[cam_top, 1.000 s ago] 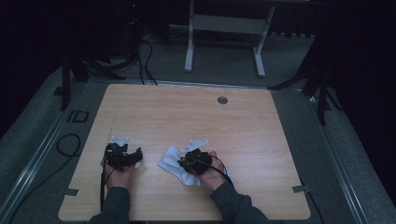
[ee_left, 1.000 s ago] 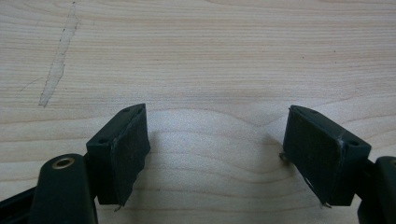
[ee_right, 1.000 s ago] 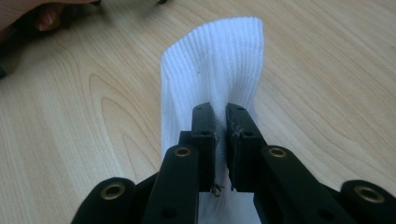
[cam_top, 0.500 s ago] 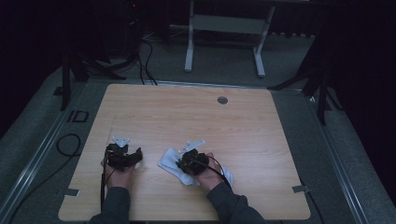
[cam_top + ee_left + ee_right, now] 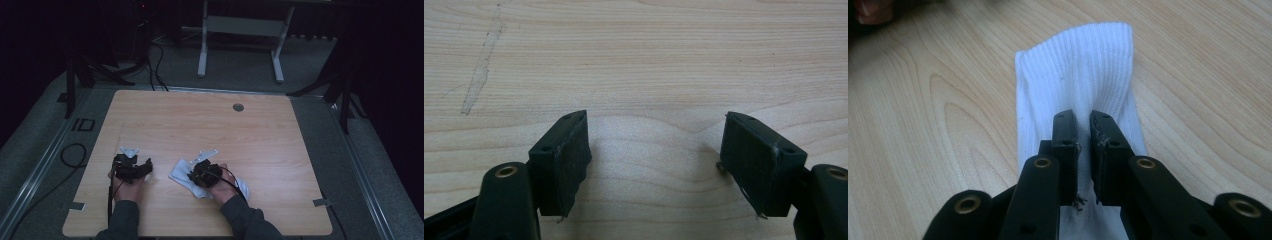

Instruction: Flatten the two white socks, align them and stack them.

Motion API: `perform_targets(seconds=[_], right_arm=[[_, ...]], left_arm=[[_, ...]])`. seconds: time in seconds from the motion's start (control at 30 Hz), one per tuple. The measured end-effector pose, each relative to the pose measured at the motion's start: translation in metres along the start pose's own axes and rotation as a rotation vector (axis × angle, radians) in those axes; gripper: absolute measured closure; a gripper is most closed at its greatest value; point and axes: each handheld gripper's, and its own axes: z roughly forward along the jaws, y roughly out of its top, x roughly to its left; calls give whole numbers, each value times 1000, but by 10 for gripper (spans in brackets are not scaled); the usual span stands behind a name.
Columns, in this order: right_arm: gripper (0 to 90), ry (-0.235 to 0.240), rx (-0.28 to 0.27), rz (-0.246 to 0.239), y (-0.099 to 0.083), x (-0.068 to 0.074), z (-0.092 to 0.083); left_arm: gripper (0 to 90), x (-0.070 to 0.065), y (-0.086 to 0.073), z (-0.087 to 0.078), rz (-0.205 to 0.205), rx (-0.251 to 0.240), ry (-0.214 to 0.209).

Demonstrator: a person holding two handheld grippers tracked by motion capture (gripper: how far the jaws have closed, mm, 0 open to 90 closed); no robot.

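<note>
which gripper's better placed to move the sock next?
Right. The right gripper is already on the white sock, jaws nearly shut with ribbed fabric pinched between them. The left gripper stands open over bare table, off to the sock's side.

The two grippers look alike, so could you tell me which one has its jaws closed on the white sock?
The right gripper: its jaws pinch a fold of the white sock. The left gripper stands open over bare table, with nothing between its jaws.
</note>
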Motion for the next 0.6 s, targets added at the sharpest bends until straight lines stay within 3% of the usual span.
perform_targets(seconds=[0.6], right_arm=[[821, 14, 4, 4, 2, -1, 4]], left_arm=[[279, 0, 0, 0, -2, 0, -1]])
